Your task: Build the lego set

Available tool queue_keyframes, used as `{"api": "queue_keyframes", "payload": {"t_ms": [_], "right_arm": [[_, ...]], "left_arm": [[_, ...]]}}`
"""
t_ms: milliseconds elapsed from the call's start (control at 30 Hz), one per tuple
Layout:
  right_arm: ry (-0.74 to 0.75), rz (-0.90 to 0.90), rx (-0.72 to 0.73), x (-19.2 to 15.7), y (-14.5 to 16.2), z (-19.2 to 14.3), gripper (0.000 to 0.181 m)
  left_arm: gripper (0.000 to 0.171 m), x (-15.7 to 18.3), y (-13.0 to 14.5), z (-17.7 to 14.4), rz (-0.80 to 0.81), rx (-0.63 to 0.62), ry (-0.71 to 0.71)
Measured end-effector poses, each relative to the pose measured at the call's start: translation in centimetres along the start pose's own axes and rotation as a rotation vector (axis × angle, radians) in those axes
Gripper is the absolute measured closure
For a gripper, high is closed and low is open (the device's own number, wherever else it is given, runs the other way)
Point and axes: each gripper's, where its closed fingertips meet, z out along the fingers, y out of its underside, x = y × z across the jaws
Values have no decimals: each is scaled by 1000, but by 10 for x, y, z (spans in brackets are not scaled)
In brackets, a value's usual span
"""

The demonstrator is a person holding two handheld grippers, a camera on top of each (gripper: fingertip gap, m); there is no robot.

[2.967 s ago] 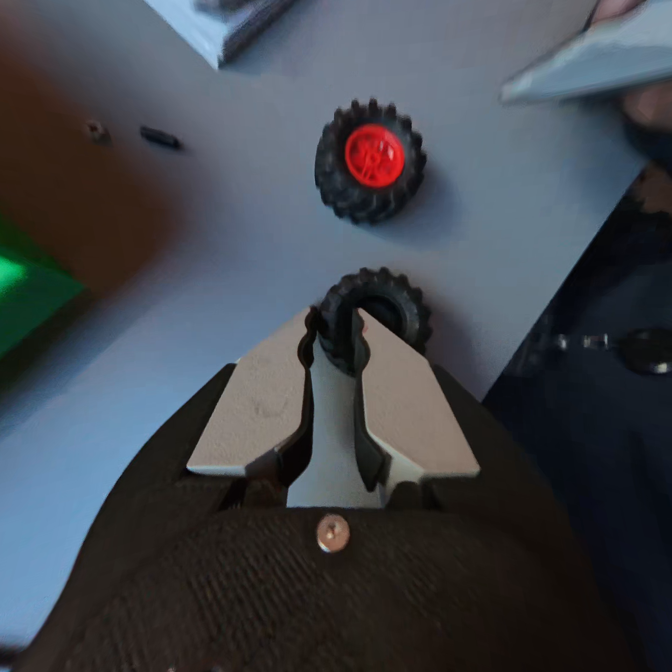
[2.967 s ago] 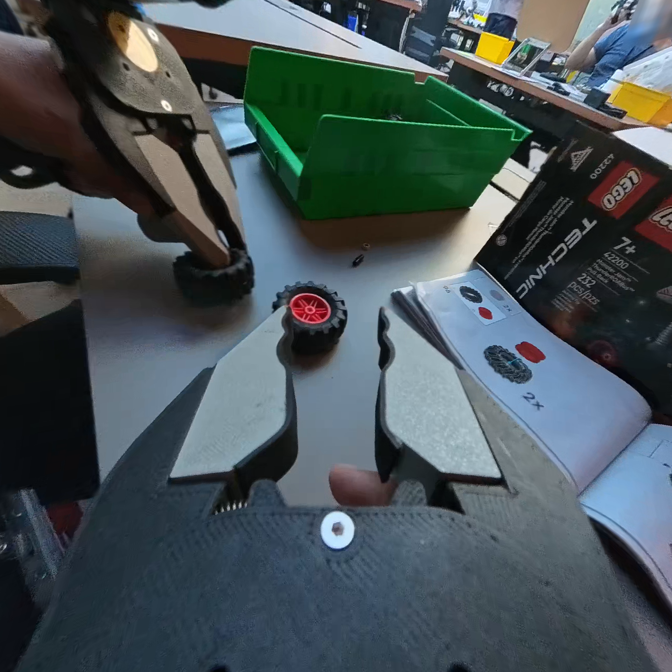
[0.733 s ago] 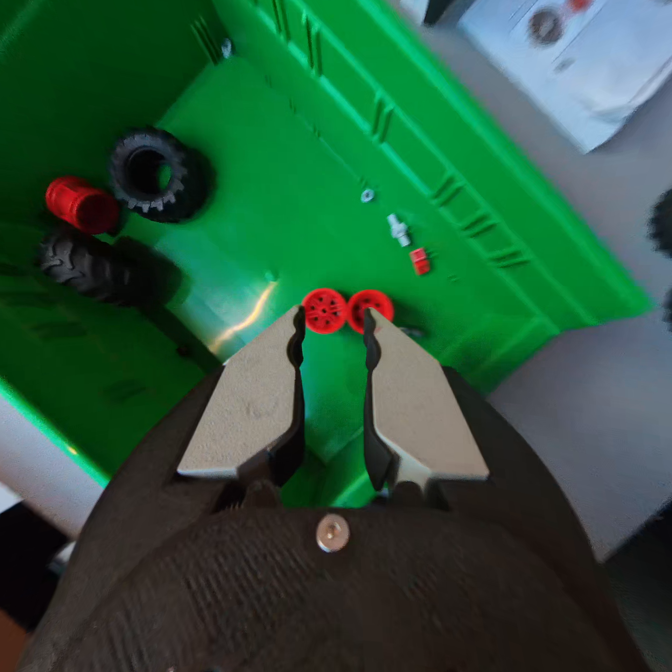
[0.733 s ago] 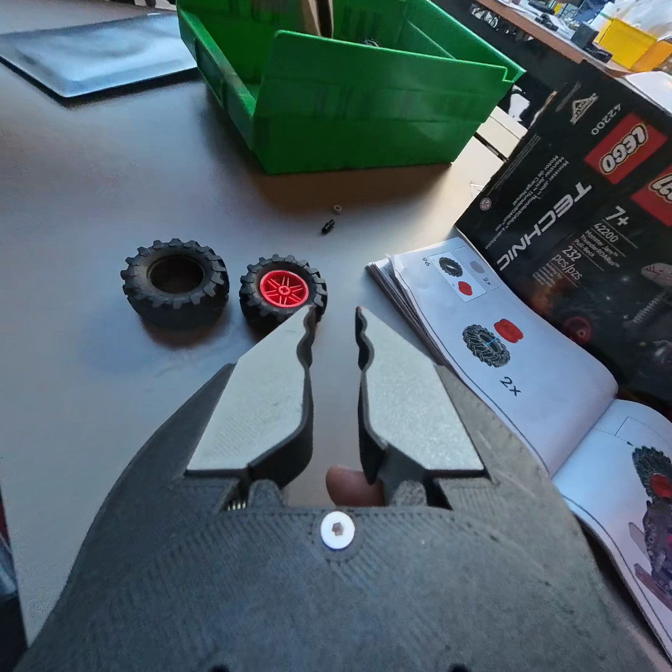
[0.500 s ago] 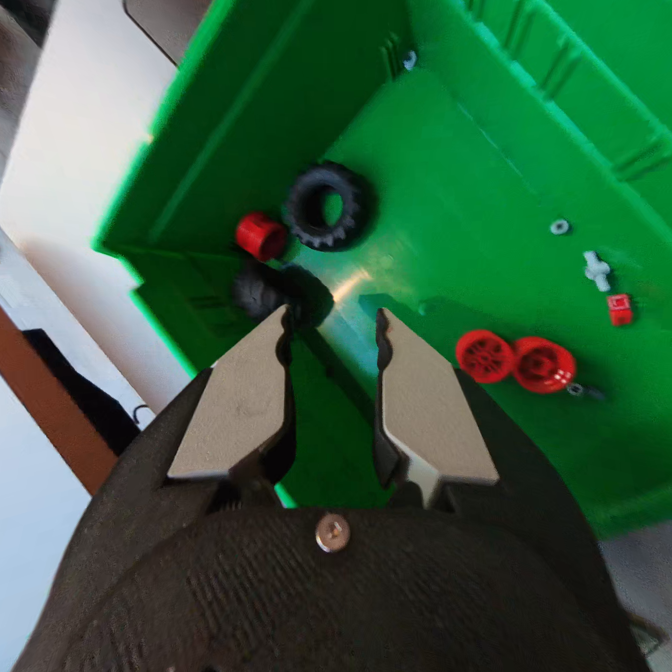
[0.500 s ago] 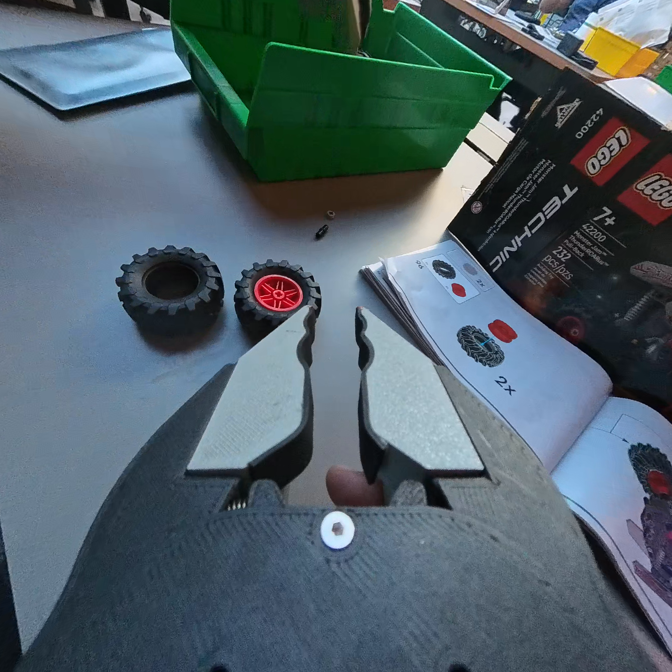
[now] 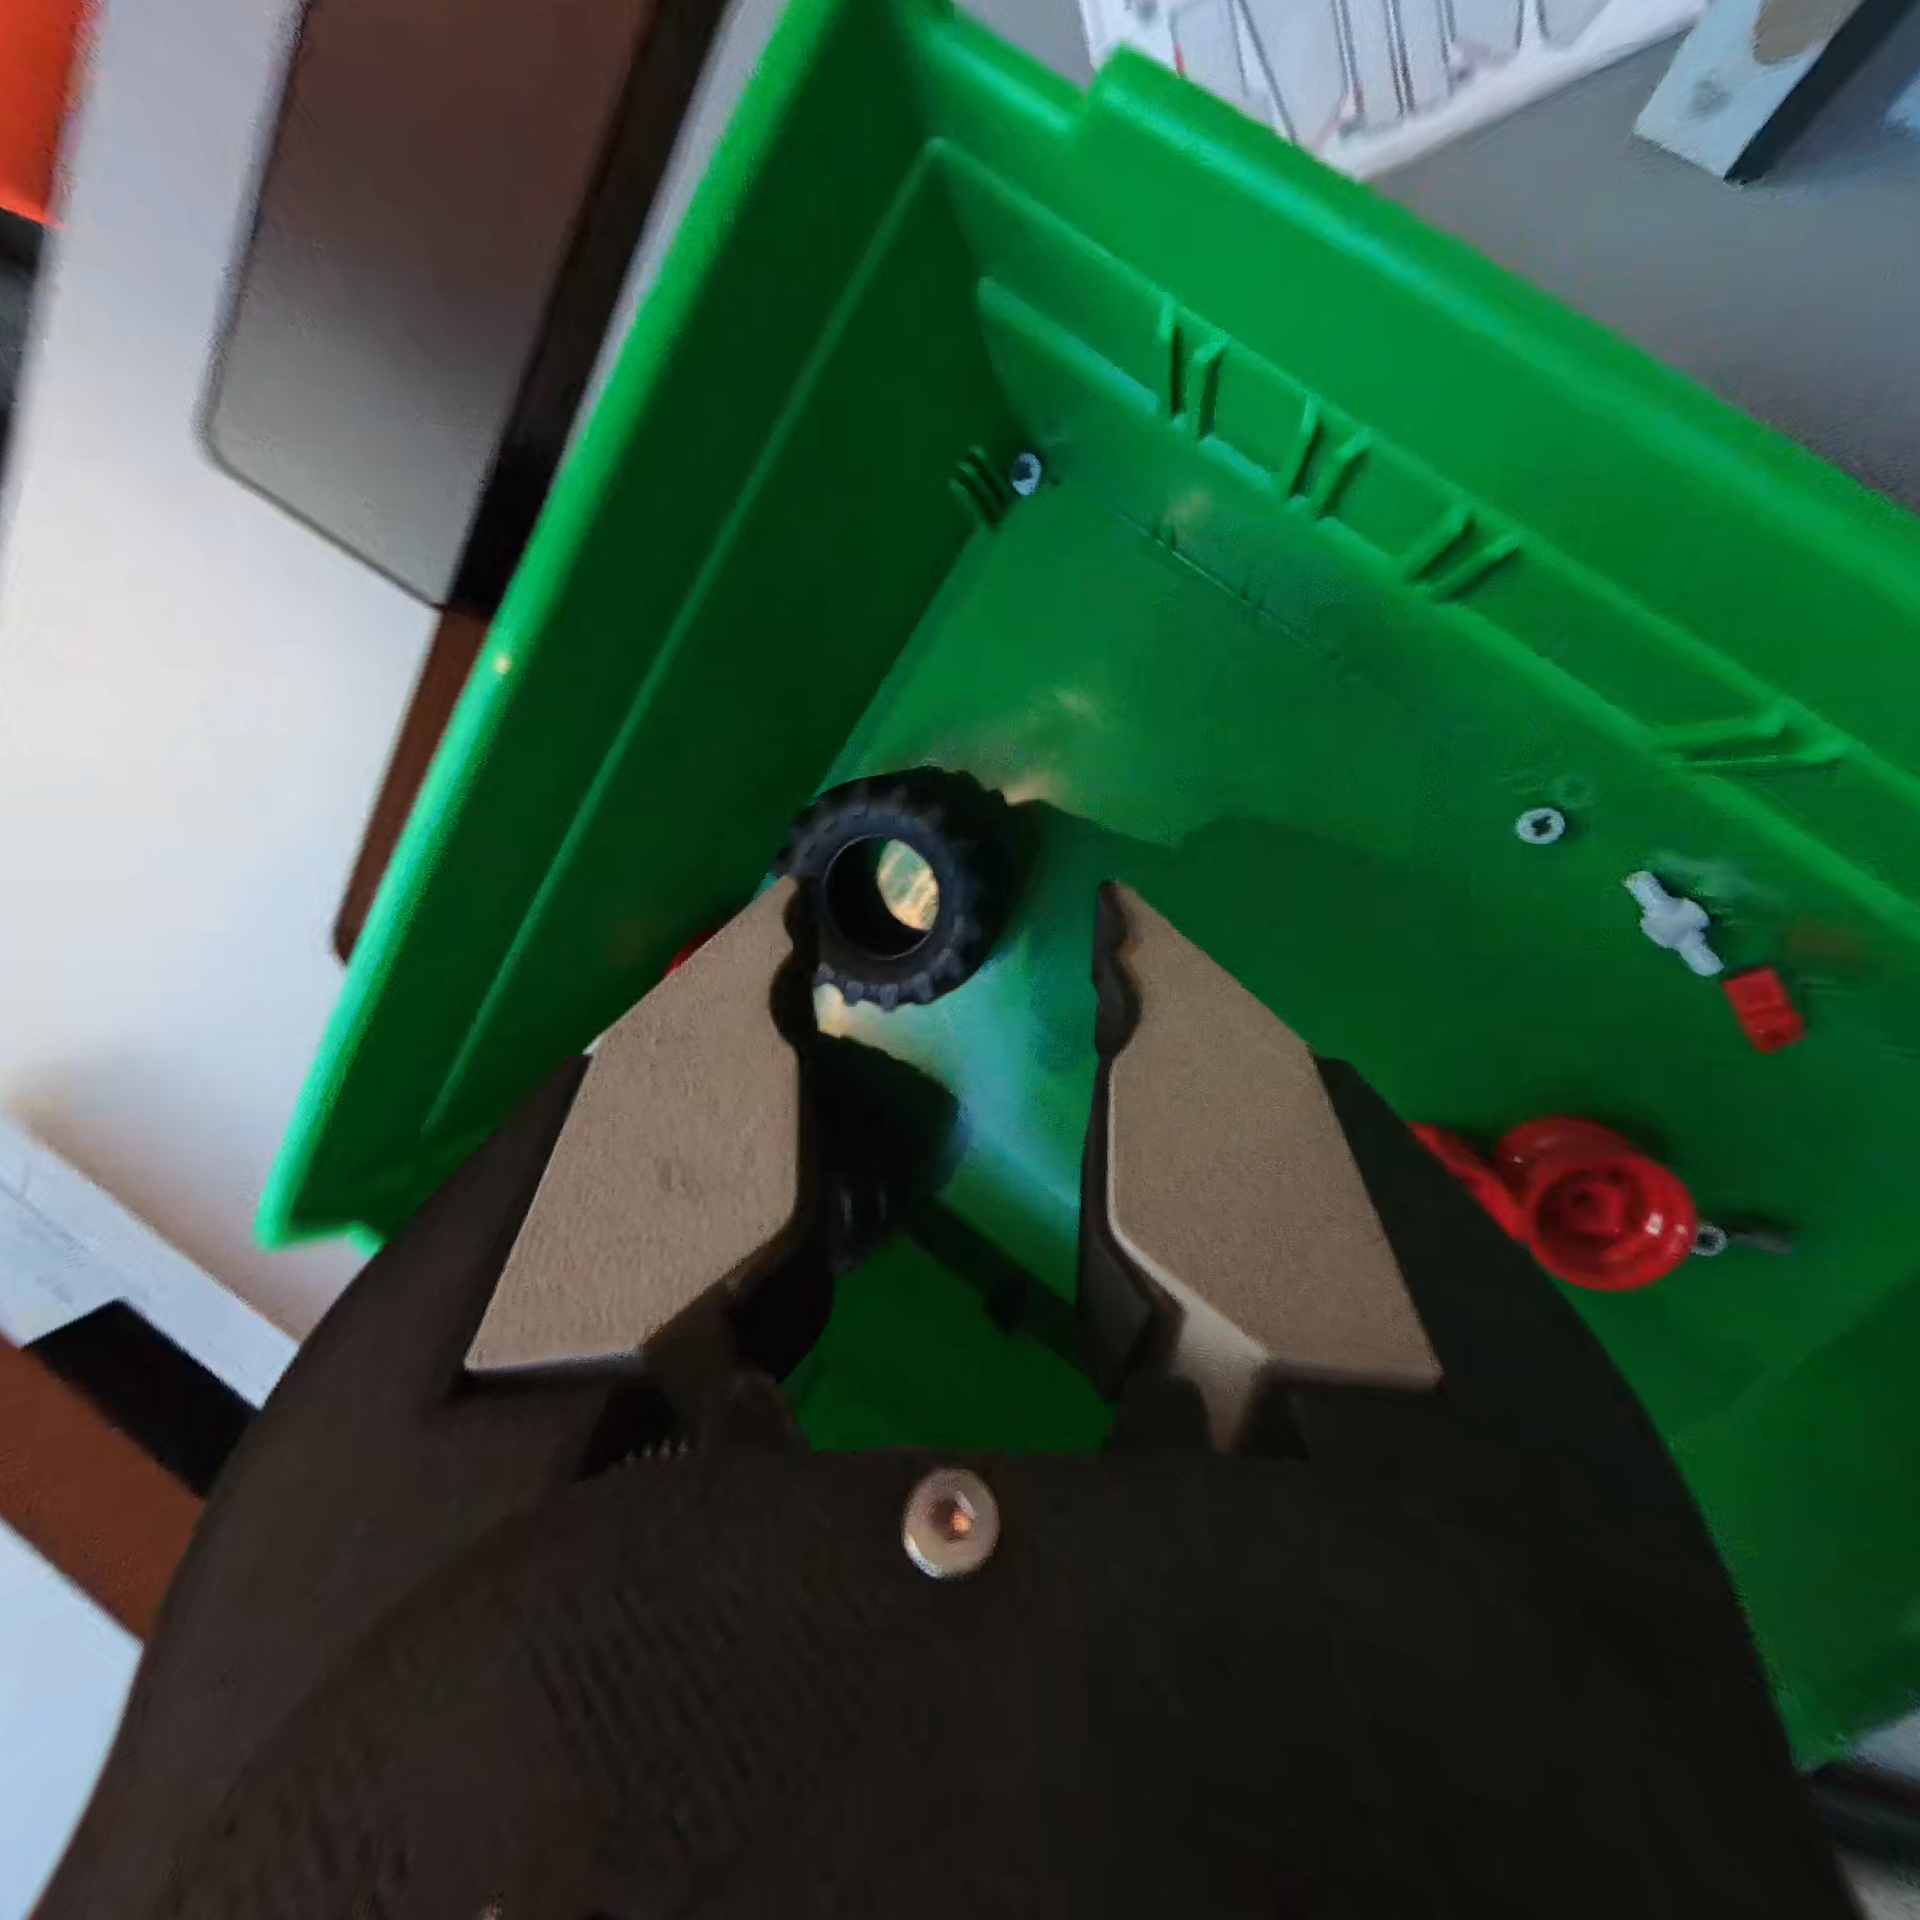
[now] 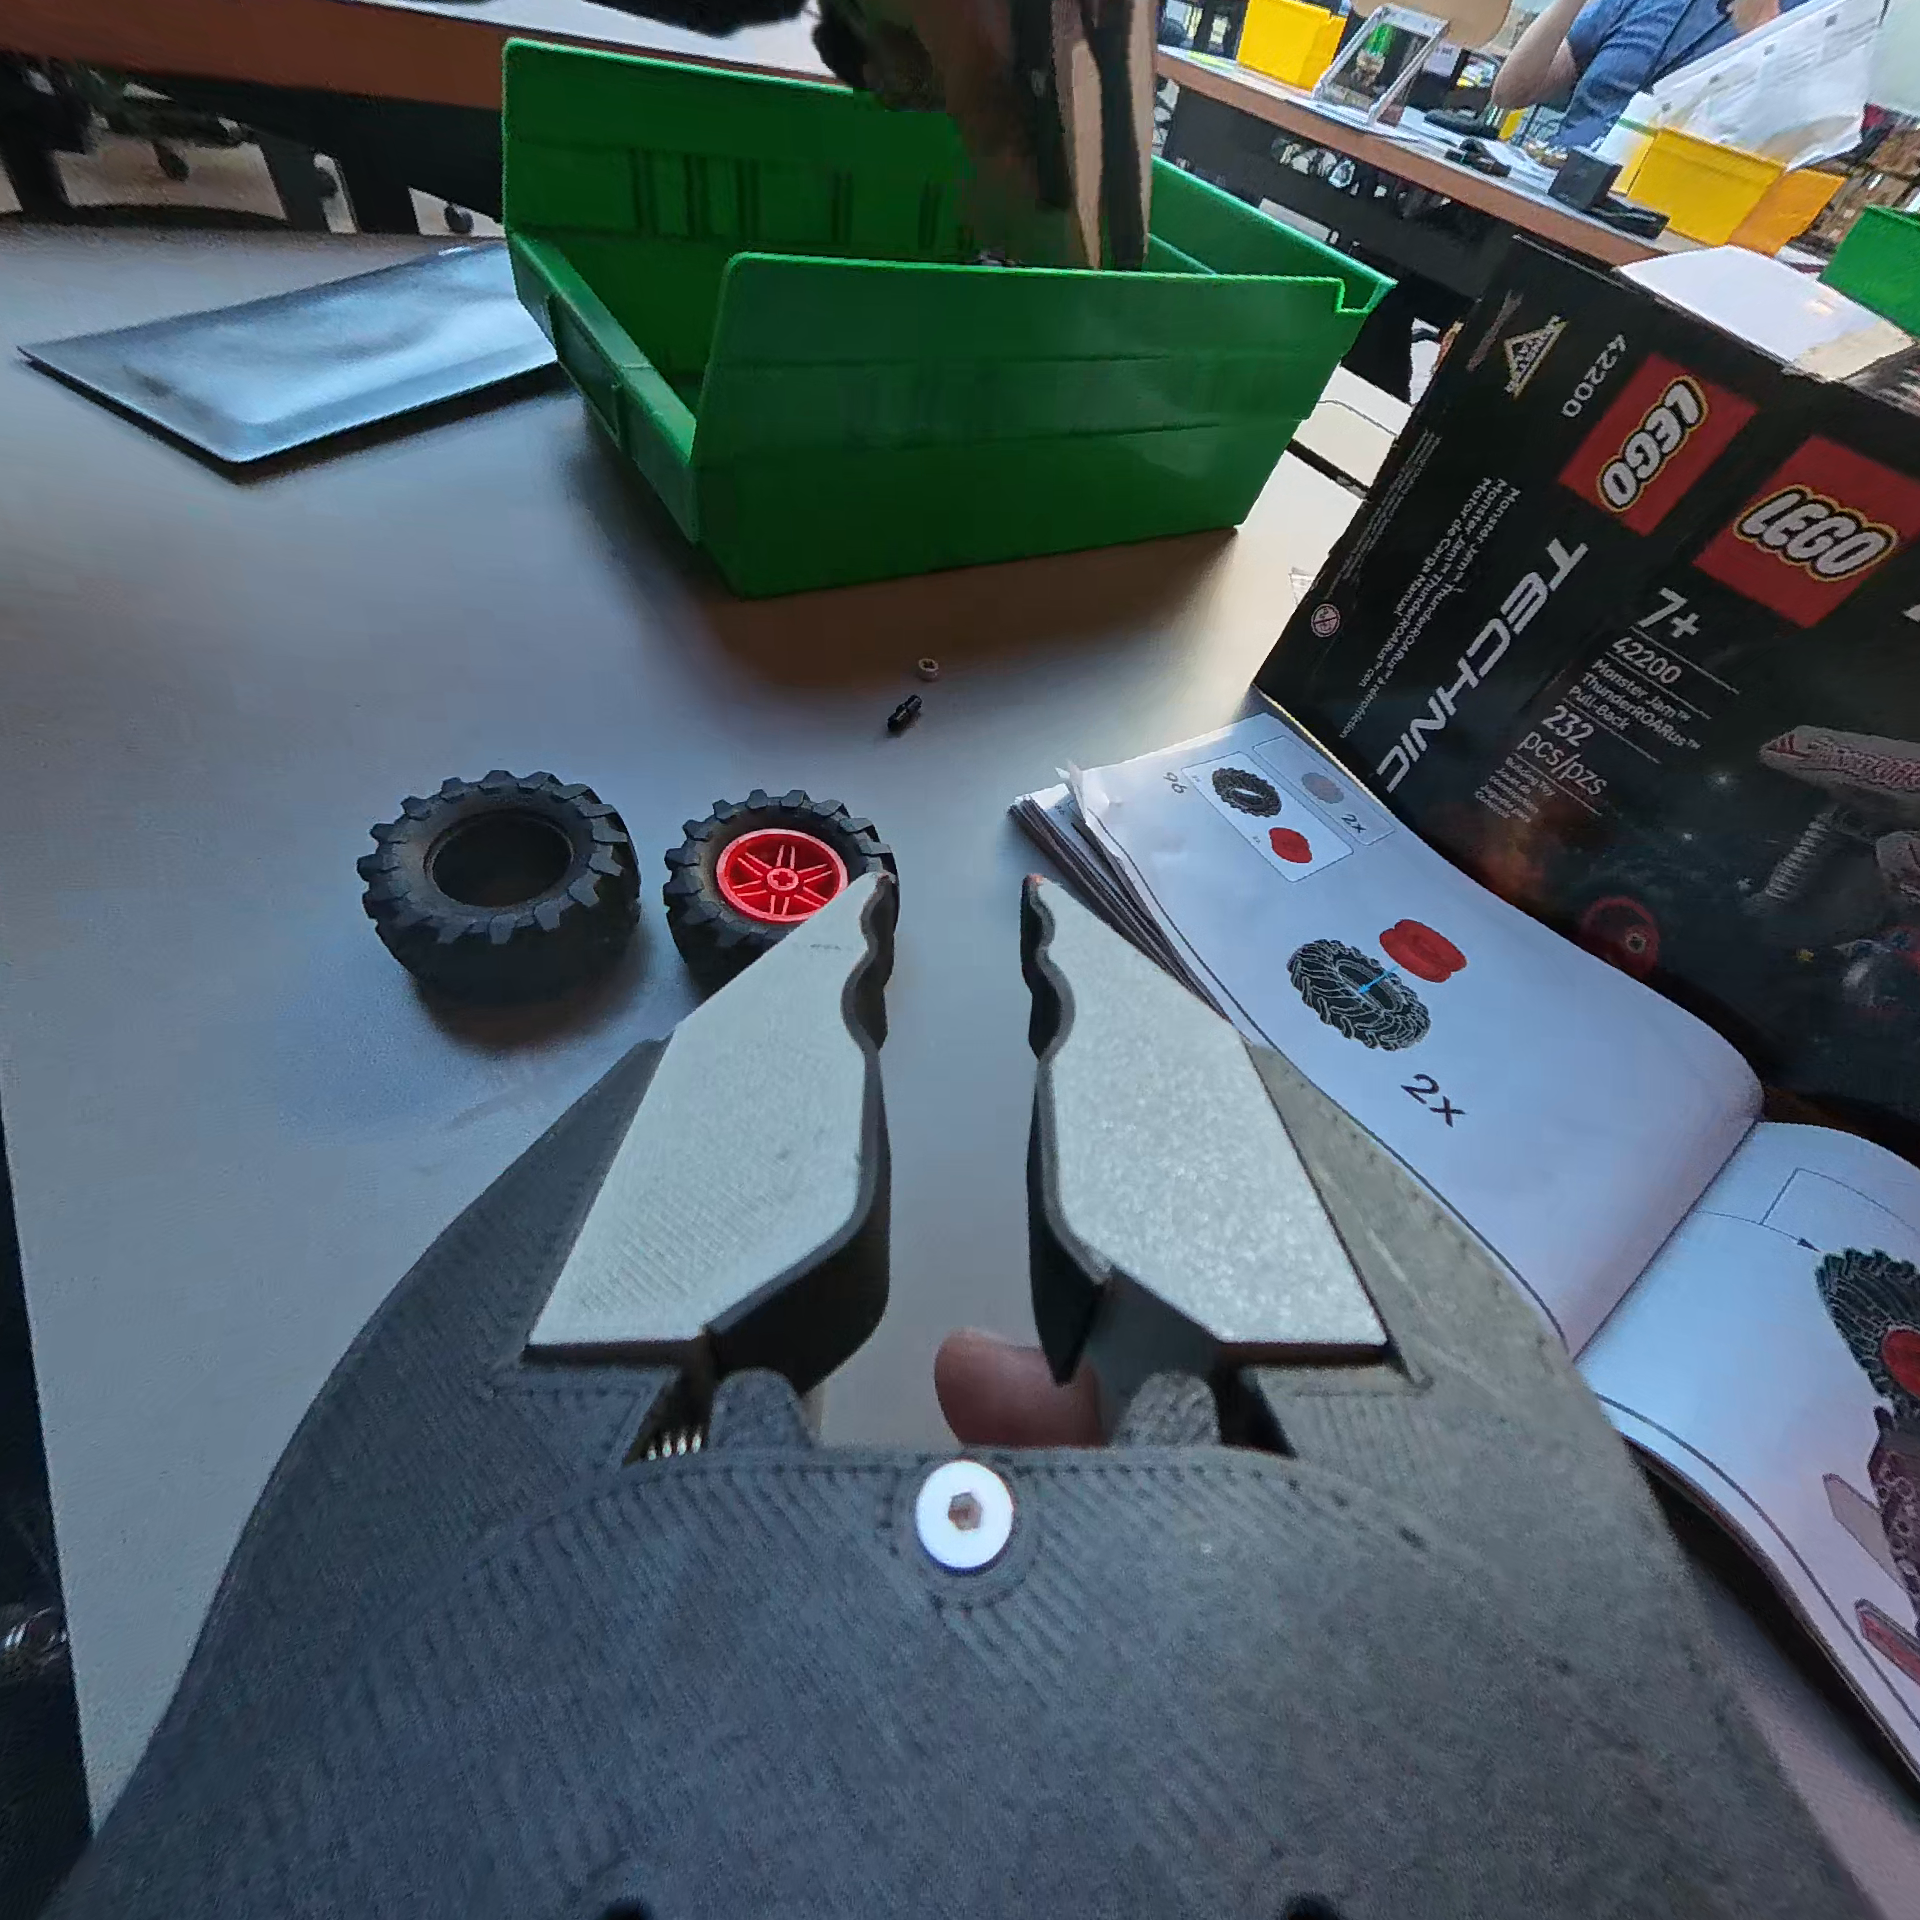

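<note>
Two grippers open | left gripper (image 7: pixel 945 914) over green bin (image 7: pixel 1351 644) | printed box (image 8: pixel 1621 623)

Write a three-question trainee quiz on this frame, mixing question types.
1. True or false: the left gripper is shut on the hollow black rubber tyre inside the green plastic bin.
2. How many tyres lie on the grey table?
3. Which table tyre has a red hub: A, nearer the open instruction booklet; B, farther?

Key: 1 false, open; 2 two; 3 A, the red-hubbed tyre, not the empty tyre.
</note>
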Motion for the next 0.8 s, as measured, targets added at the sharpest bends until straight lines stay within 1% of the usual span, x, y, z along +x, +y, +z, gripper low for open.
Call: {"api": "queue_keyframes", "payload": {"t_ms": [33, 100, 133, 167, 200, 233, 300, 367, 433, 467, 500, 567, 633, 700, 767, 800], "right_arm": [[1, 2, 3, 0, 0, 0, 161], [2, 8, 9, 1, -1, -1, 161], [1, 13, 13, 2, -1, -2, 161], [1, 18, 18, 2, -2, -2, 161], [1, 23, 24, 3, -3, -3, 162], [0, 29, 29, 3, -3, -3, 162], [-8, 38, 40, 3, -4, -5, 162], [-21, 37, 42, 1, -5, -5, 161], [-20, 29, 37, 1, -4, -4, 161], [-17, 22, 39, 0, -5, -5, 161], [-15, 16, 46, -1, -6, -6, 162], [-15, 7, 56, -3, -7, -8, 162], [-50, -1, 65, -10, -10, -10, 160], [-119, -14, 78, -23, -14, -12, 164], [-132, -28, 54, -29, -13, -12, 165], [-151, -20, 48, -33, -15, -12, 165]], "left_arm": [[125, 1, 4, 9, 15, -55, 22], [128, 0, 21, 28, 23, -199, 41], [141, 6, 31, 36, 9, -258, 87], [155, 5, 33, 39, -15, -272, 90], [157, 2, 30, 37, -32, -254, 74], [157, 2, 28, 32, -34, -241, 60], [157, 7, 18, 13, 0, -169, 26], [158, 13, 18, -16, 20, -156, -31], [158, 30, 19, -52, 70, -129, -98], [158, 45, 18, -72, 96, -94, -109], [158, 68, 16, -92, 114, -42, -92], [158, 125, 12, -125, 142, 85, -14], [158, 185, 20, -146, 211, 147, 55], [158, 245, 21, -153, 268, 236, 117], [158, 290, 24, -147, 287, 281, 132], [158, 307, 26, -140, 302, 292, 126]]}}
